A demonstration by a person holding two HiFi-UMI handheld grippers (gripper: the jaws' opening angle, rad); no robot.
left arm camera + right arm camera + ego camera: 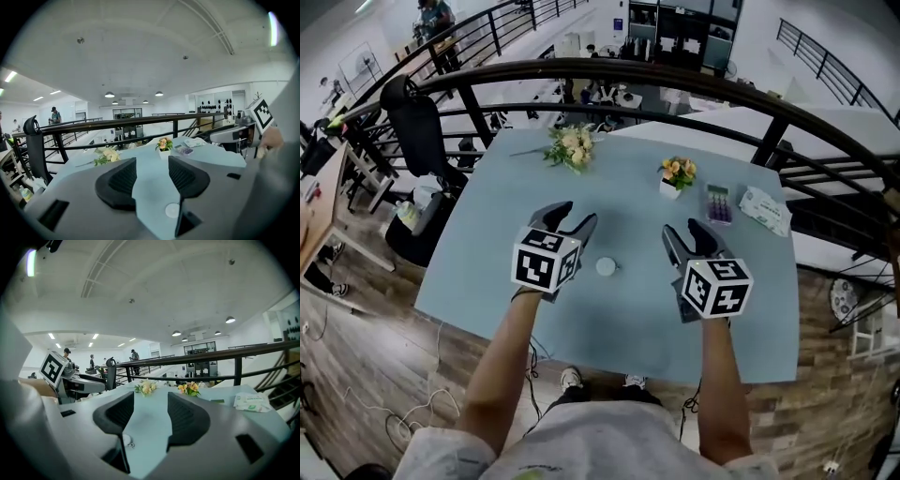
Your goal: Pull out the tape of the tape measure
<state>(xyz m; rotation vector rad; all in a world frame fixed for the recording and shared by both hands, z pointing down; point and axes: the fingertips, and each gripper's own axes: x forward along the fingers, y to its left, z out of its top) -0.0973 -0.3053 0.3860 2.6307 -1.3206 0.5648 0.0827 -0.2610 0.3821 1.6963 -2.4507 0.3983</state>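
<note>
A small round white tape measure (607, 266) lies on the pale blue table (628, 187), between my two grippers. The left gripper (574, 218) hovers just left of it, jaws apart with nothing between them. In the left gripper view the tape measure (172, 210) shows low, under the right jaw, and the left gripper (151, 176) stands open. My right gripper (692, 234) hangs to the right of the tape measure, also open and empty. The right gripper view shows the tape measure (124, 440) low at the left, by the right gripper (151, 413).
A loose flower bunch (570, 146) lies at the table's far side. A small potted flower (676, 174), a calculator (718, 202) and a tissue pack (764, 208) sit at the far right. A dark railing (675, 89) runs behind the table; a black chair (417, 131) stands left.
</note>
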